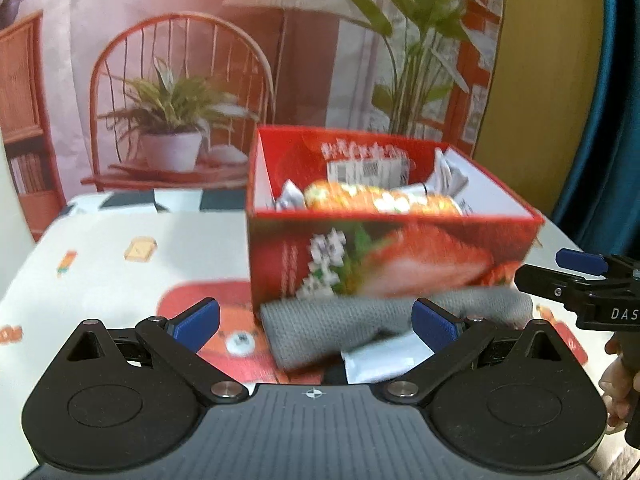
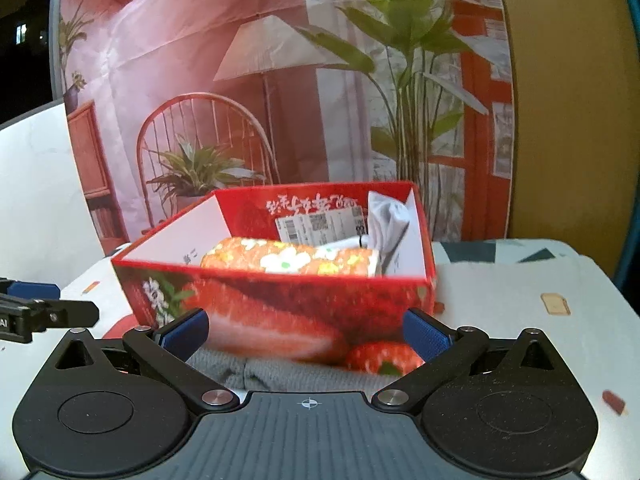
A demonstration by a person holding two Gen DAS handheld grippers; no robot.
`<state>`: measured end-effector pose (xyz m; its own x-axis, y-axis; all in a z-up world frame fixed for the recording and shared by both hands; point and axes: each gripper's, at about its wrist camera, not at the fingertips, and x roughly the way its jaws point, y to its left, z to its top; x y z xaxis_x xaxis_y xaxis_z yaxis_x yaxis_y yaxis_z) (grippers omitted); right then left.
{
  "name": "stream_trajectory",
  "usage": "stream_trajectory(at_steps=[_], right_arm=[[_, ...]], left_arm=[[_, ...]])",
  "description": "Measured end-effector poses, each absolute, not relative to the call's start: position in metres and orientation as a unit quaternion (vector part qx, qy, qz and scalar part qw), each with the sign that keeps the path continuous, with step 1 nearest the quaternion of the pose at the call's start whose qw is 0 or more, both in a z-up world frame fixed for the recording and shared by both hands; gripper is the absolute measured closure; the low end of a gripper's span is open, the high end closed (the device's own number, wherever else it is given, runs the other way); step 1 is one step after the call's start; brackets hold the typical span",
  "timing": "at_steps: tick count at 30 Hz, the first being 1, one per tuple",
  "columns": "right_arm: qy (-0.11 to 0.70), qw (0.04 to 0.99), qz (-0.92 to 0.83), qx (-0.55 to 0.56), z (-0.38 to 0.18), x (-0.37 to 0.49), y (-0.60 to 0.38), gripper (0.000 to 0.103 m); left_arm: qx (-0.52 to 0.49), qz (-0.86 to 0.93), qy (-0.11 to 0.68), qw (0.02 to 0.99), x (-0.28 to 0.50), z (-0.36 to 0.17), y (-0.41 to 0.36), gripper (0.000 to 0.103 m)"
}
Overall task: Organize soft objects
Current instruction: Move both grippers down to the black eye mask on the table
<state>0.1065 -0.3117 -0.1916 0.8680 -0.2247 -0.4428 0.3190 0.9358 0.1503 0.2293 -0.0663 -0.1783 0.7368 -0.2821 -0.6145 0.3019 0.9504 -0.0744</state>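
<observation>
- Cloth (image 1: 344, 320), grey and knitted, lies on the desk (image 1: 120, 280) against the near wall of the red box (image 1: 380, 256); it looks like the next soft thing to go in.
- A white packet (image 1: 380, 364) lies partly under or just beside the cloth's near edge; which, I cannot tell through the blur.
- The box already holds a floral roll (image 2: 292, 260) across its front and white wrapped items (image 2: 390, 220) at the back right, so free room seems to be at the back left.
- Left gripper (image 1: 316, 322) hovers over the cloth with jaws wide apart and nothing between them.
- Right gripper (image 2: 306, 336) sits close to the same cloth, jaws also wide apart and empty; the box wall fills most of its view.
- For a good pick, I would lower one gripper so the fingers straddle a thick fold of the cloth, not its thin edge, then close fully before lifting.
- Keep the fingers off the packet, or both may come up together.
- The cloth touches the box, so a sideways pull could drag the box; lift straight up first.
- The other gripper can steady the box wall if it slides.
- Clear the rim well before moving in, as the cloth will sag and may catch on it.
</observation>
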Motion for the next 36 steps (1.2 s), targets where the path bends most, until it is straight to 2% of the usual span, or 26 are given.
stream_trajectory(at_steps=[10, 21, 36], right_arm=[[0.242, 0.952, -0.149, 0.114, -0.230, 0.088, -0.298, 0.005], [0.257, 0.943, -0.163, 0.134, -0.249, 0.080, -0.300, 0.011], [0.279, 0.935, -0.161, 0.146, -0.265, 0.093, -0.301, 0.012]], left_arm=[[-0.008, -0.169, 0.369, 0.914, 0.218, -0.206, -0.065, 0.001], [-0.021, -0.181, 0.388, 0.904, 0.216, -0.219, -0.068, 0.016], [-0.039, -0.190, 0.413, 0.890, 0.233, -0.238, -0.082, 0.017]])
